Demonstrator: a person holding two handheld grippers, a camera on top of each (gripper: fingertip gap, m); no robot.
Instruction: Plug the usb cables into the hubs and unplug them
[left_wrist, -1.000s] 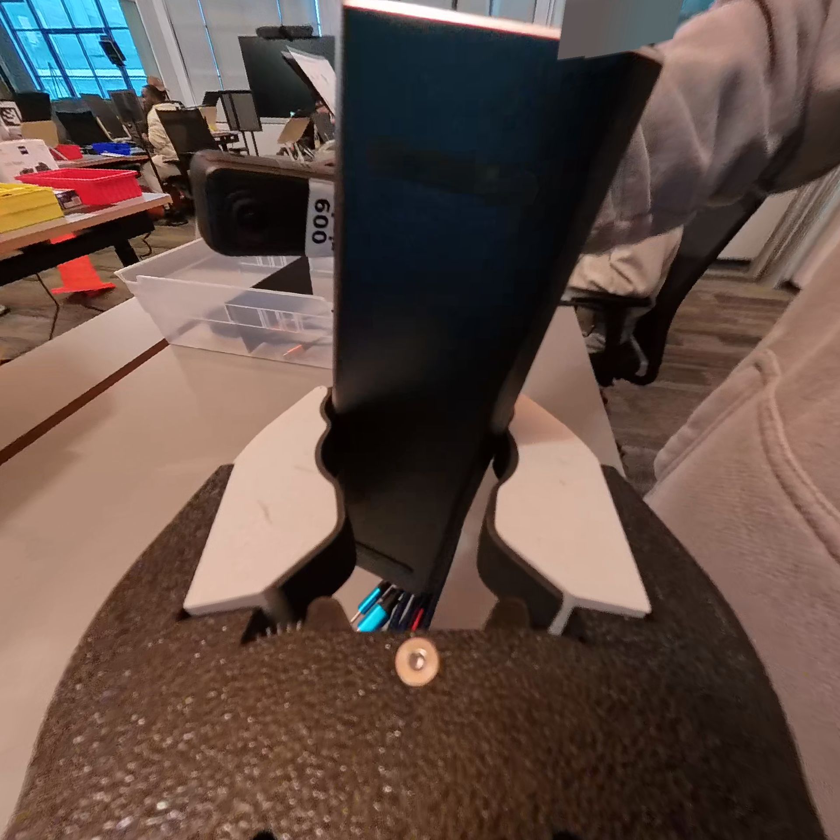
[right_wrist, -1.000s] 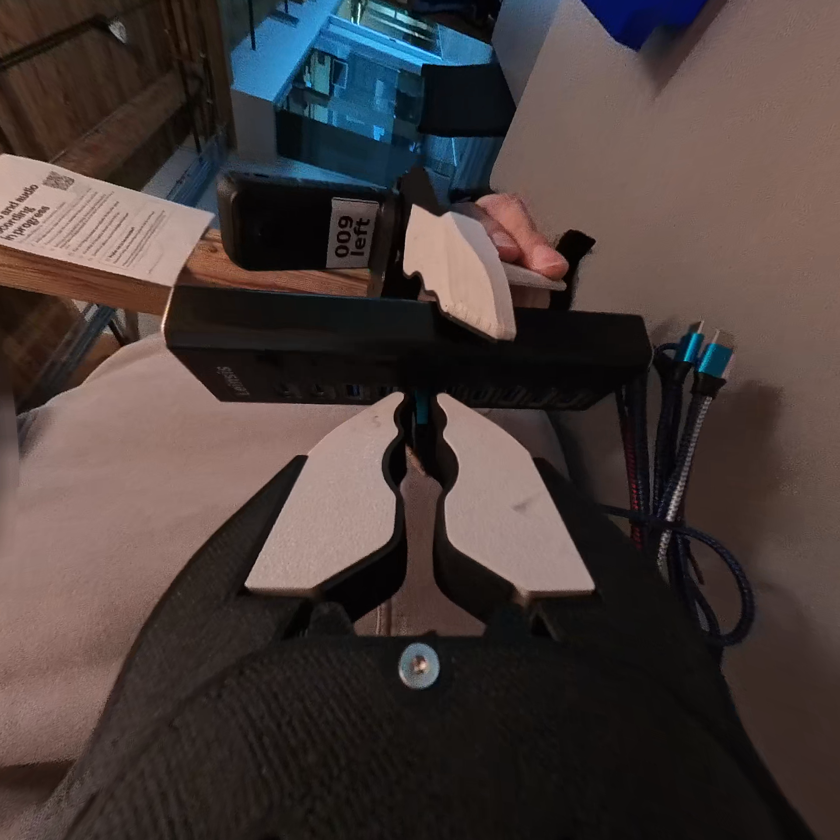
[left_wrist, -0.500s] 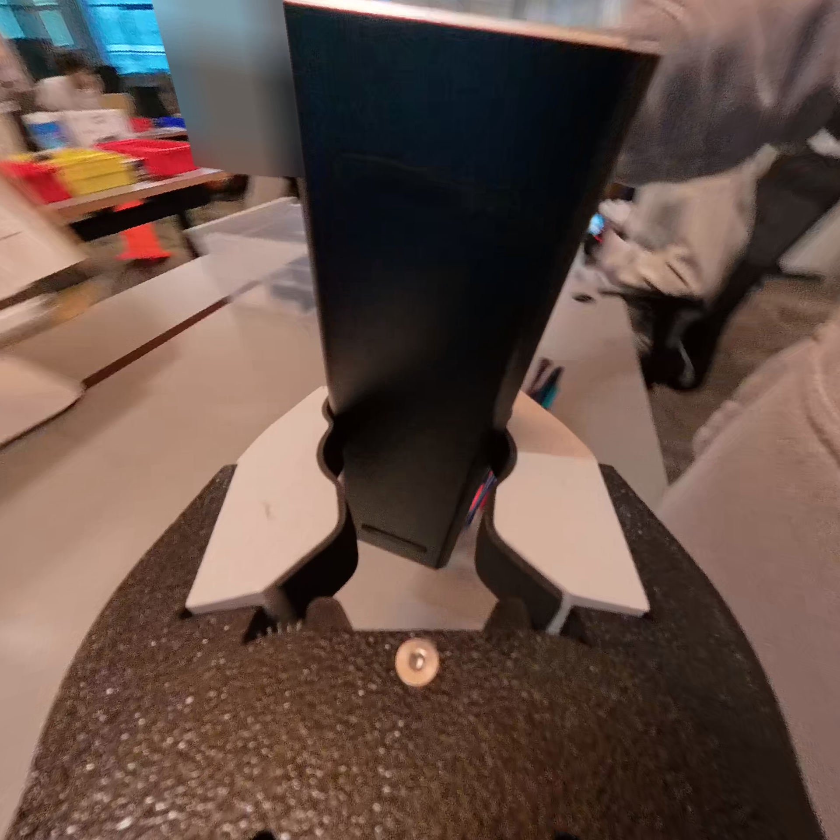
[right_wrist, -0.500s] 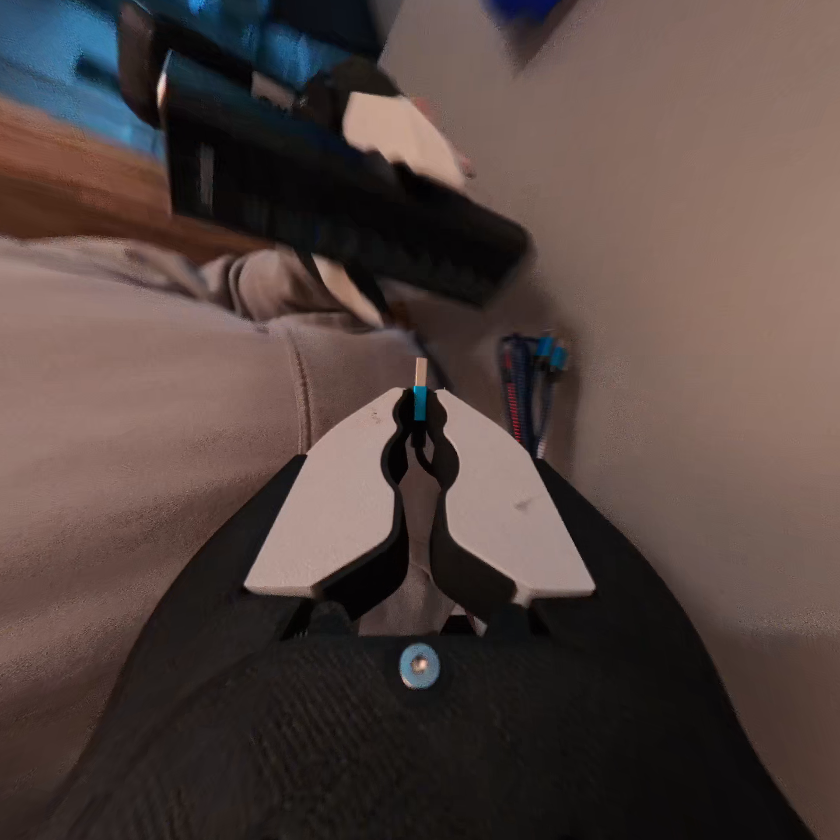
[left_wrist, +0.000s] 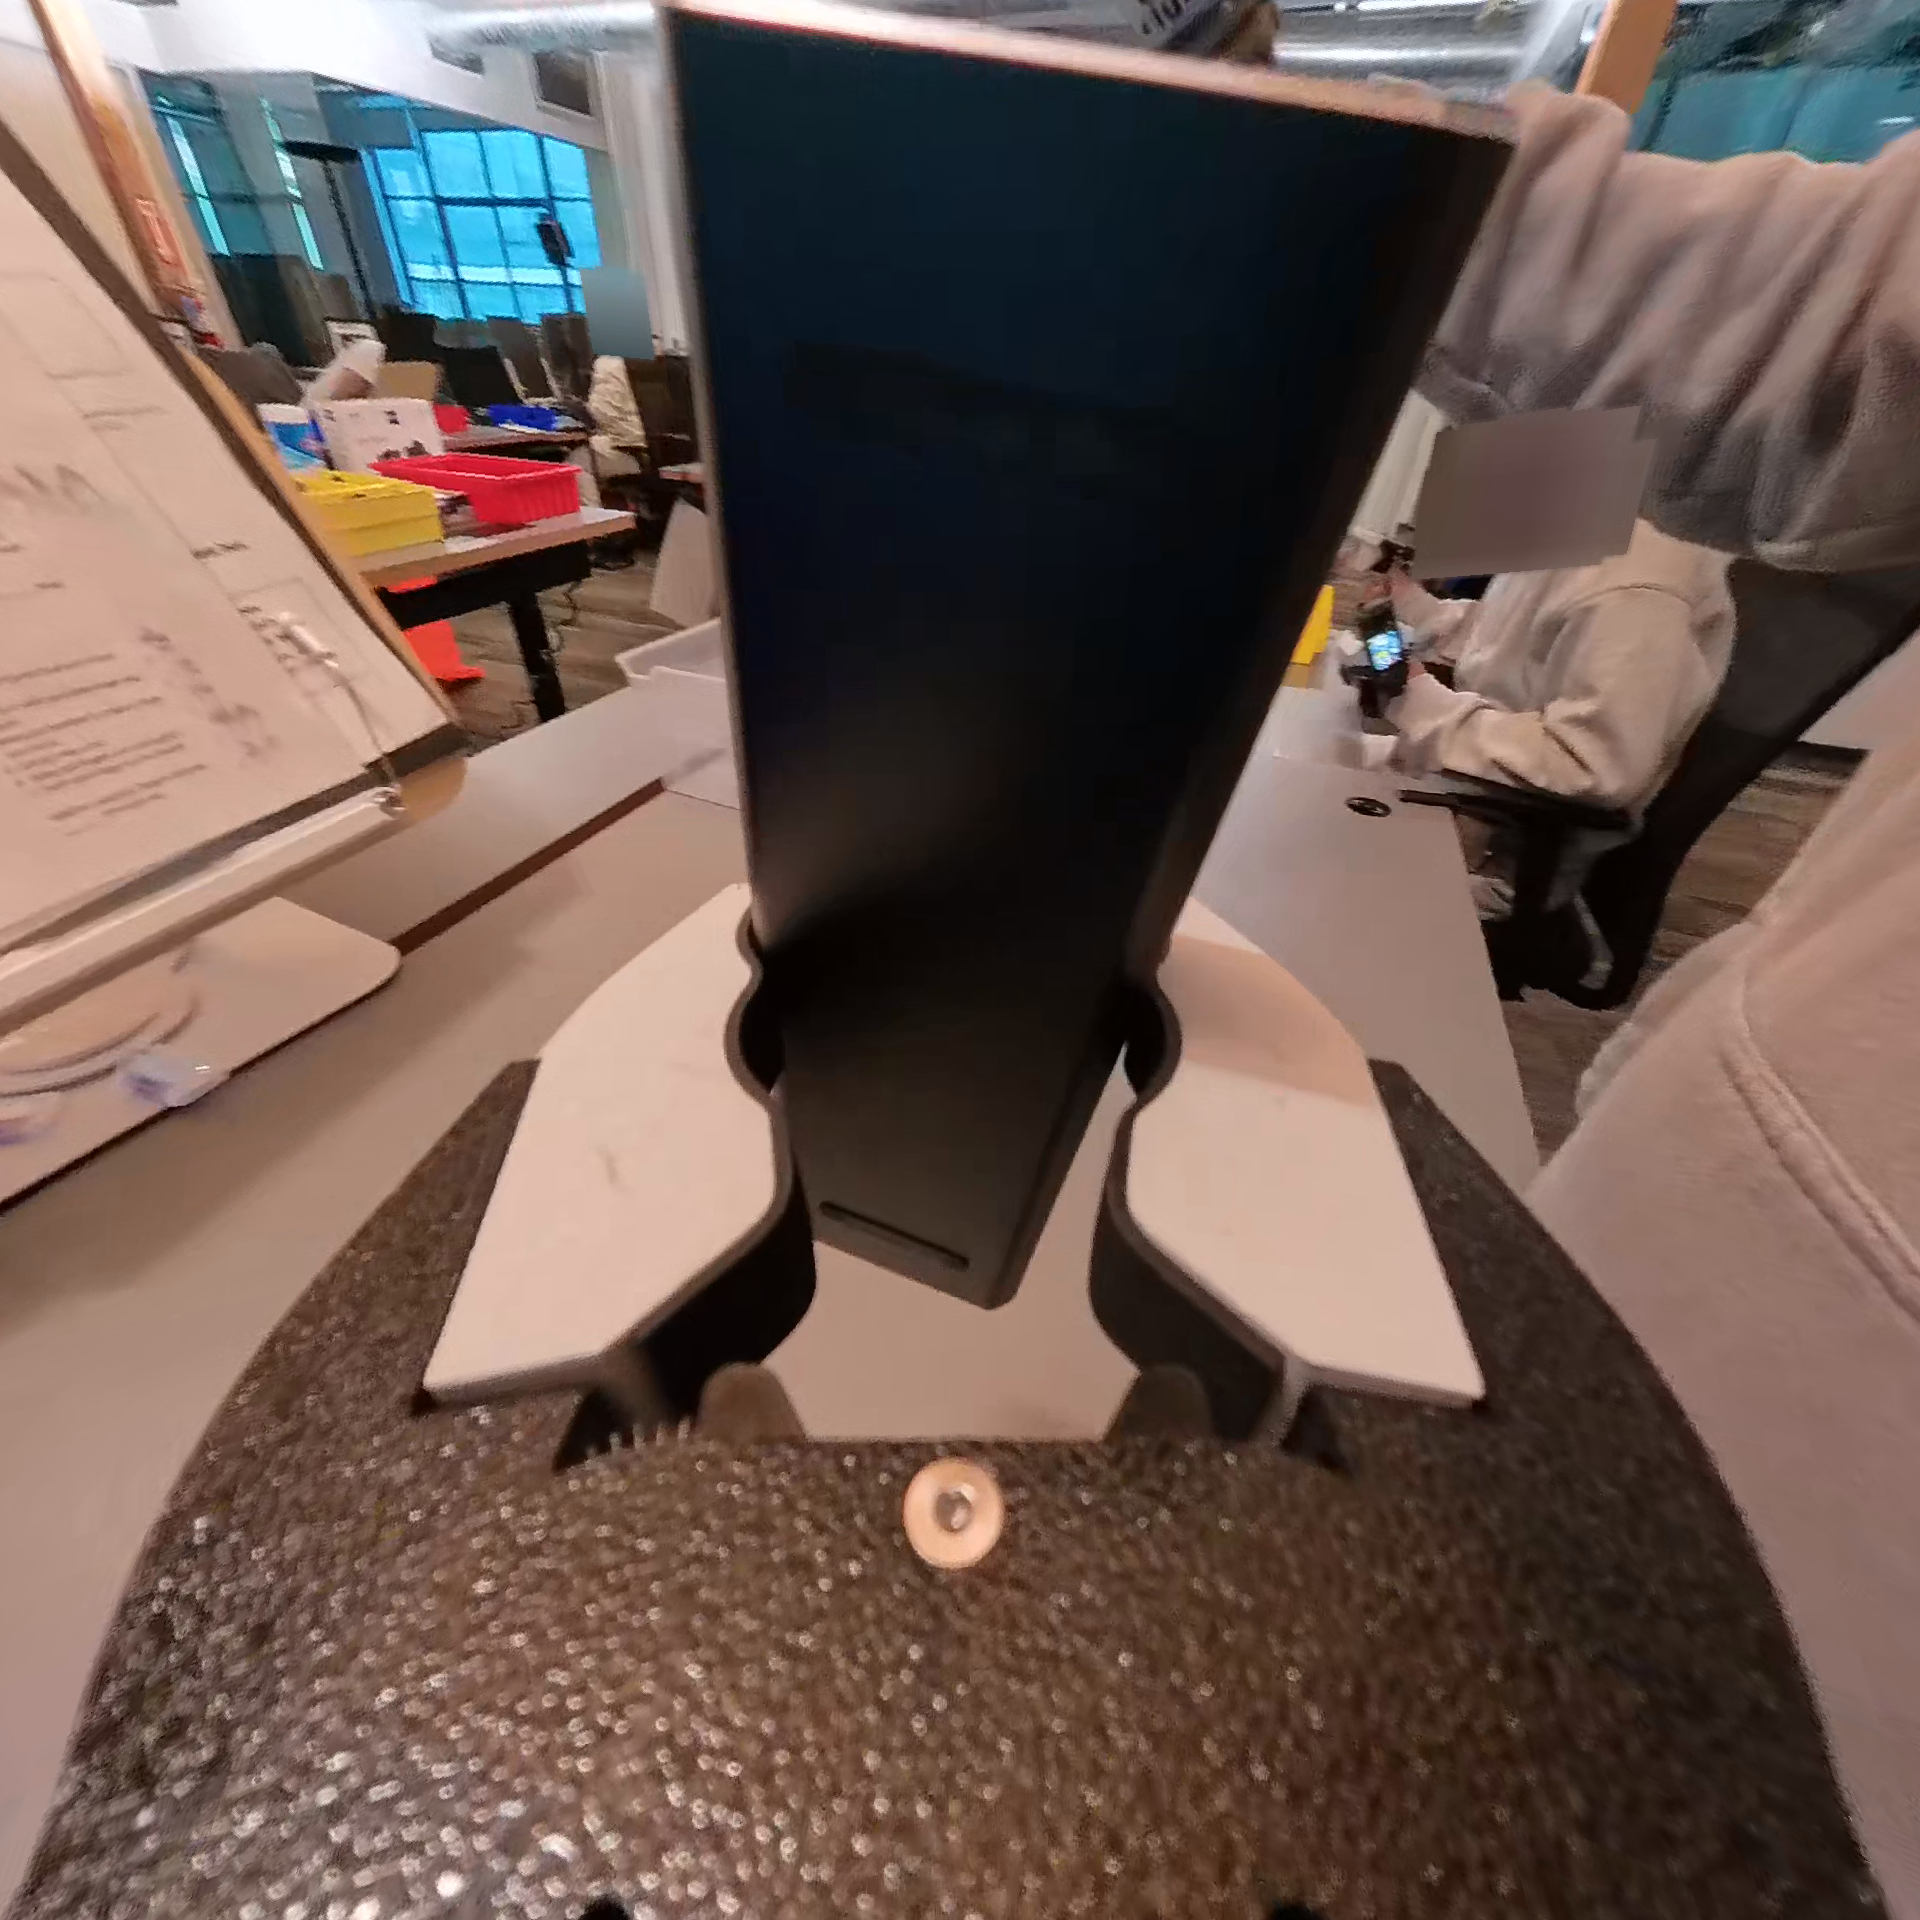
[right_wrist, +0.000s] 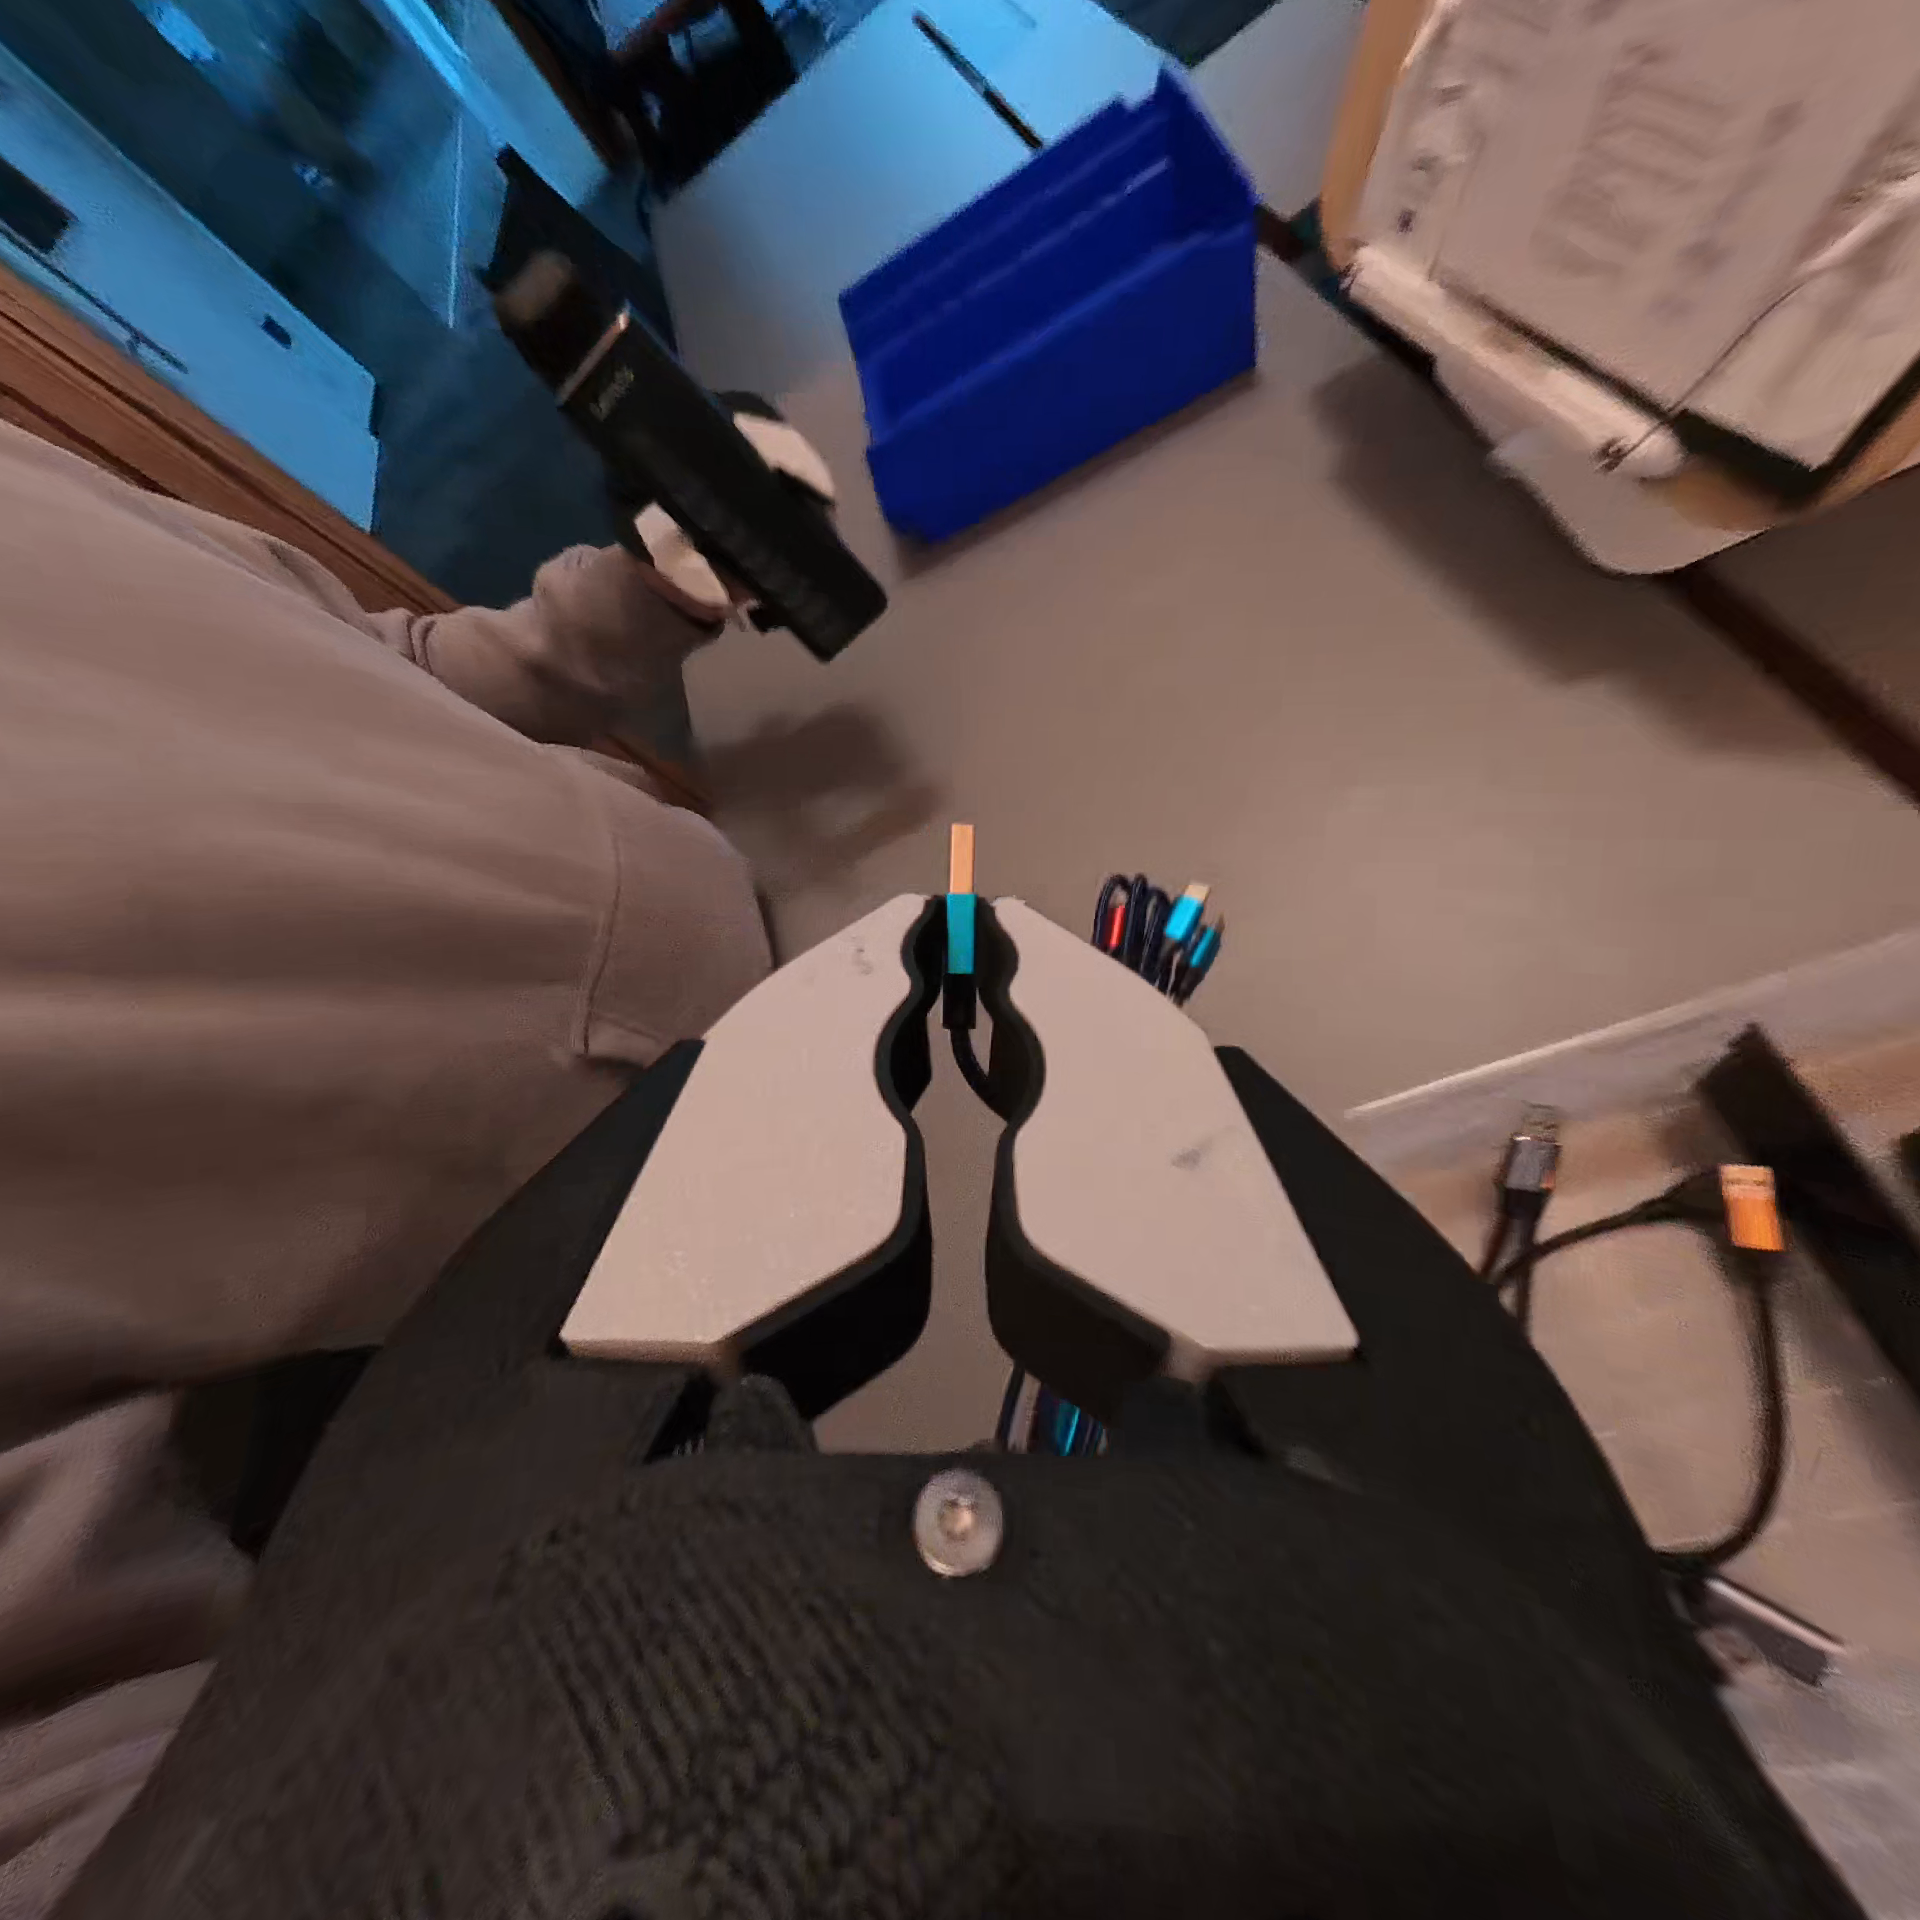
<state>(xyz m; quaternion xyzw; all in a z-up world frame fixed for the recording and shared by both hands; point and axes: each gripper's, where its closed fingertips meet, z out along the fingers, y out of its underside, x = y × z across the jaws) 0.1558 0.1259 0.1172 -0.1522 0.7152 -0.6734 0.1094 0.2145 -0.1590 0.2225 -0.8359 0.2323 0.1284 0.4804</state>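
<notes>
My left gripper (left_wrist: 951, 935) is shut on a long black USB hub (left_wrist: 997, 582) and holds it upright above the grey table (left_wrist: 312, 1060). The hub also shows in the right wrist view (right_wrist: 717, 488), up and to the left, held by the left gripper. My right gripper (right_wrist: 960, 906) is shut on a blue USB plug (right_wrist: 959, 925) whose metal tip points forward, well clear of the hub. A bundle of braided cables with blue and red plugs (right_wrist: 1158, 930) lies on the table just right of my right fingers.
A blue bin (right_wrist: 1049, 322) stands at the back. A document stand with papers (left_wrist: 156, 644) is at the left, also in the right wrist view (right_wrist: 1662, 229). More cables with an orange plug (right_wrist: 1751, 1221) lie at the right. A seated person (left_wrist: 1558, 665) is beyond the table.
My right gripper has pulled the blue plug out of the hub and drawn back from it. My left gripper has swung the hub away, leftward over the table.
</notes>
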